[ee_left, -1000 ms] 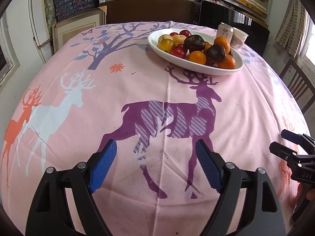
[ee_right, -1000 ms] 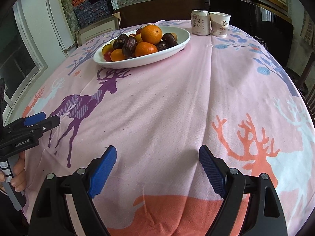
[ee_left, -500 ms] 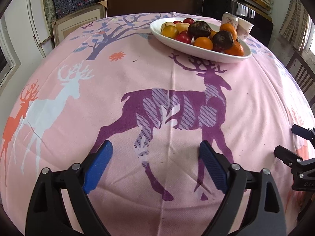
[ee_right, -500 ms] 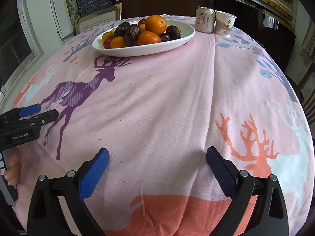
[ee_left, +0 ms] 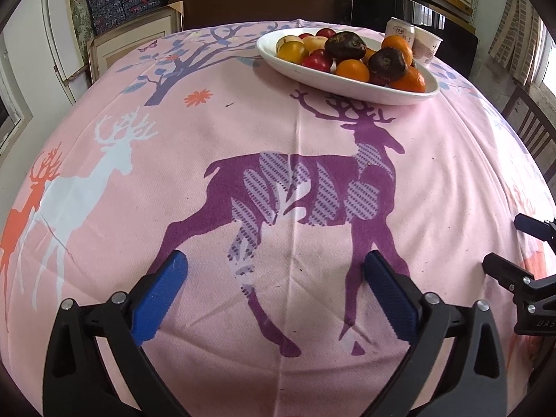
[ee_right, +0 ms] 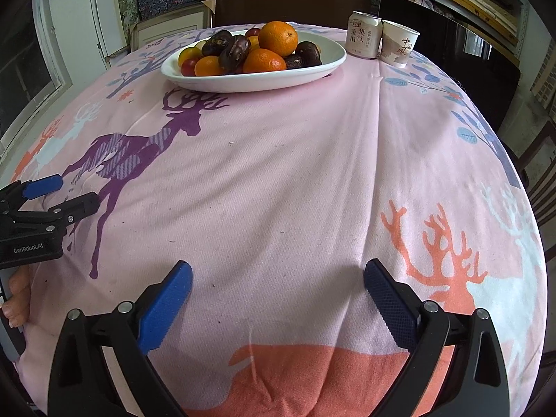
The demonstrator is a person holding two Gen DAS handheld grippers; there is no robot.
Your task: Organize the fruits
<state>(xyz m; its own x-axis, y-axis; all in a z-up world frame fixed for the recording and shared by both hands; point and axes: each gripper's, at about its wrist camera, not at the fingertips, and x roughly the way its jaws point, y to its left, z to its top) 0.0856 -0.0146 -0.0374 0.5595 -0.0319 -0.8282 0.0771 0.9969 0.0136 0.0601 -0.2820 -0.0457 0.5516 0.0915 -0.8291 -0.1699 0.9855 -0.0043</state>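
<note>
A white oval dish [ee_left: 351,87] at the far side of the table holds mixed fruit: oranges [ee_left: 351,70], dark brown fruits [ee_left: 345,45], red ones [ee_left: 317,63] and a yellow one [ee_left: 291,51]. It also shows in the right wrist view [ee_right: 257,81], piled with oranges [ee_right: 278,38]. My left gripper [ee_left: 274,288] is open and empty, low over the pink deer tablecloth, well short of the dish. My right gripper [ee_right: 278,295] is open and empty, further right on the table. Each gripper shows at the edge of the other's view.
A drink can [ee_right: 363,40] and a paper cup [ee_right: 398,47] stand right of the dish. Dark chairs [ee_left: 531,132] ring the table. Shelves and boxes [ee_left: 125,3] line the back wall. The pink tablecloth [ee_right: 295,173] lies between grippers and dish.
Both grippers have tilted and moved forward a little; the dish sits higher and slightly closer in both views. Both stay open and empty.
</note>
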